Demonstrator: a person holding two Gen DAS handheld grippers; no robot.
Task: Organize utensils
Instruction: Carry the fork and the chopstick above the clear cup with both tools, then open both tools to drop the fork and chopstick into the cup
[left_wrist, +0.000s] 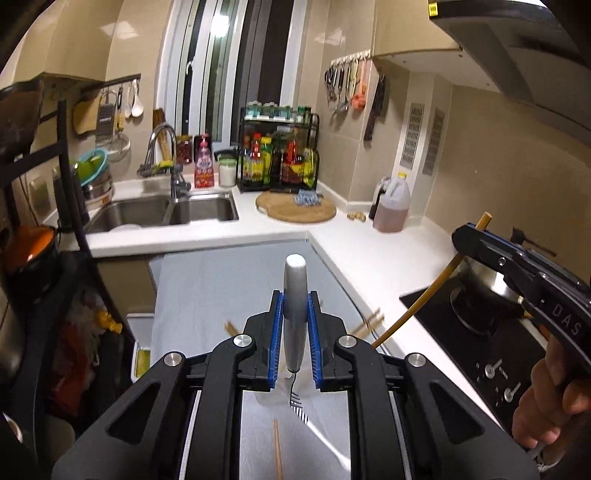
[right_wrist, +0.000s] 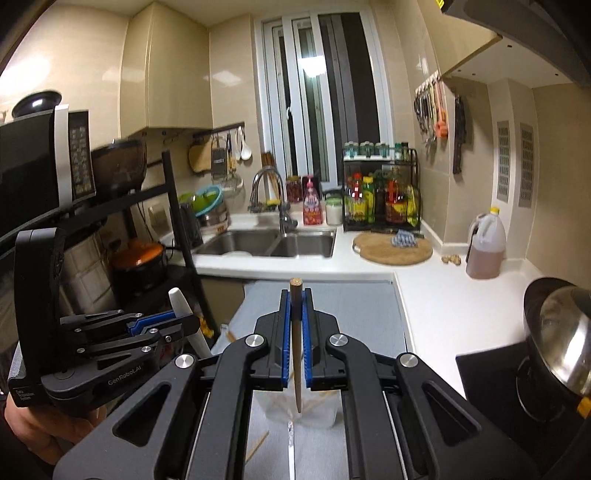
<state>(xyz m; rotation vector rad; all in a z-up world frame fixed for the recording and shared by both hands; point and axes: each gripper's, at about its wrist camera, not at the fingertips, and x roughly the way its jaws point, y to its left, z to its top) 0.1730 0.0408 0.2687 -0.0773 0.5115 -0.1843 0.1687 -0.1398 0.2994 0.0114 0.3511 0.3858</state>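
My left gripper (left_wrist: 295, 317) is shut on a fork (left_wrist: 294, 306) with a grey handle, handle up and tines pointing down over a grey mat (left_wrist: 207, 288). My right gripper (right_wrist: 295, 321) is shut on a brown chopstick (right_wrist: 296, 339), held upright with its tip just above a clear container (right_wrist: 314, 410) on the mat. In the left wrist view the right gripper (left_wrist: 476, 236) is at the right with the chopstick (left_wrist: 413, 306) slanting down. In the right wrist view the left gripper (right_wrist: 173, 325) is at the left holding the fork handle (right_wrist: 184, 310). Loose chopsticks (left_wrist: 369, 323) lie on the mat.
A white L-shaped counter (left_wrist: 354, 243) carries a double sink (left_wrist: 166, 212), a round cutting board (left_wrist: 295, 208), a spice rack (left_wrist: 279, 155) and an oil jug (left_wrist: 393, 205). A stove (left_wrist: 480, 332) with a steel pot (right_wrist: 561, 332) is at the right. A black shelf rack (right_wrist: 110, 206) stands at the left.
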